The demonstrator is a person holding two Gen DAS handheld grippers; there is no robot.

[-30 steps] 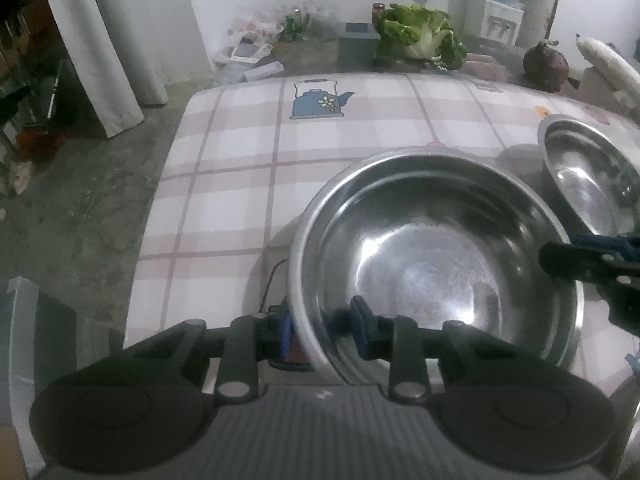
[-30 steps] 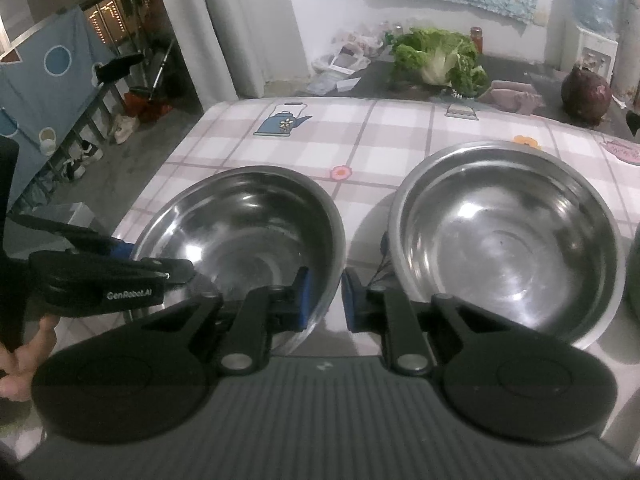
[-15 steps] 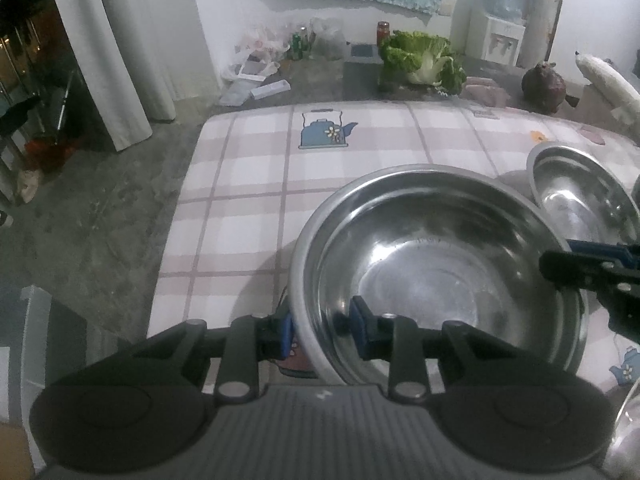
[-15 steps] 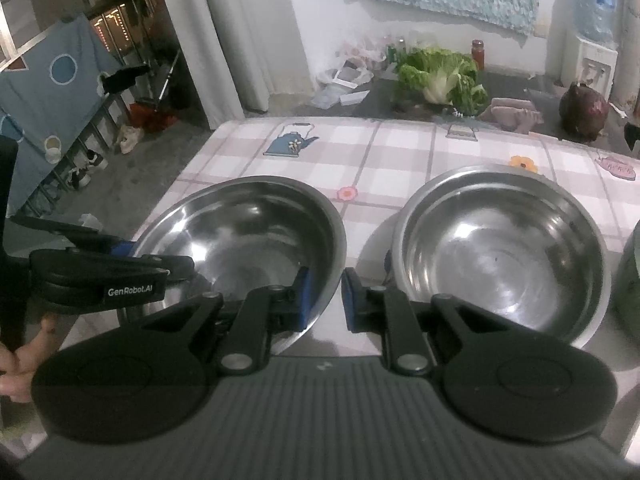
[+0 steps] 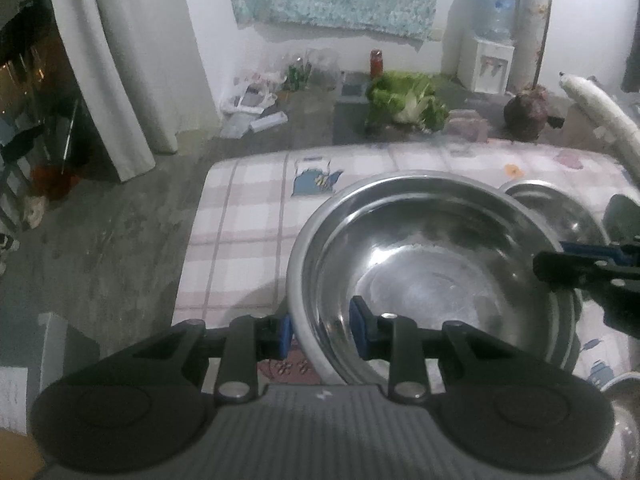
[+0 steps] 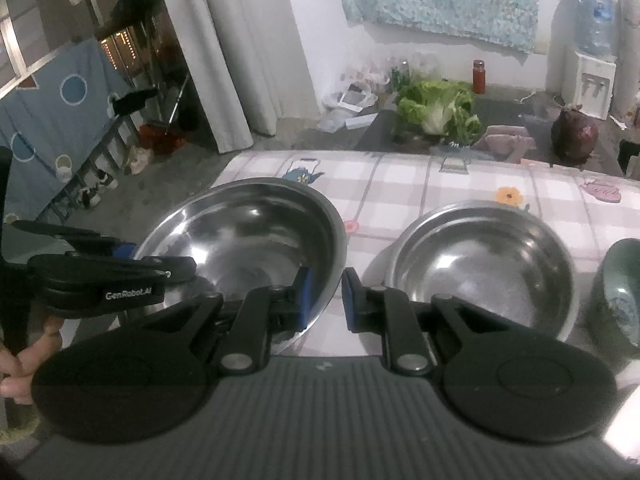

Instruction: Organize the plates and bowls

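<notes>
**Large Steel Bowl Gripped at Two Points of Its Rim, Clear of the Cloth**

Left gripper (image 5: 318, 334) closed on the near rim of the large steel bowl (image 5: 432, 272), one blue pad outside the wall, the other inside. Right gripper (image 6: 323, 300) narrowed on the same bowl's rim at about 4 o'clock of the bowl in the right wrist view, one pad inside the wall, the other outside. Bowl held tilted above the checked tablecloth (image 6: 404, 184), a shadow under it on the cloth. Second steel bowl (image 6: 484, 268) resting on the cloth at 3 o'clock of the held one, apart from it. Green ceramic bowl (image 6: 618, 292) further out at 3 o'clock, at the frame edge. A person's fingers (image 6: 24, 360) wrapped around the left gripper's handle. Cabbage (image 6: 436, 110) on the floor at 12 o'clock beyond the table.
</notes>
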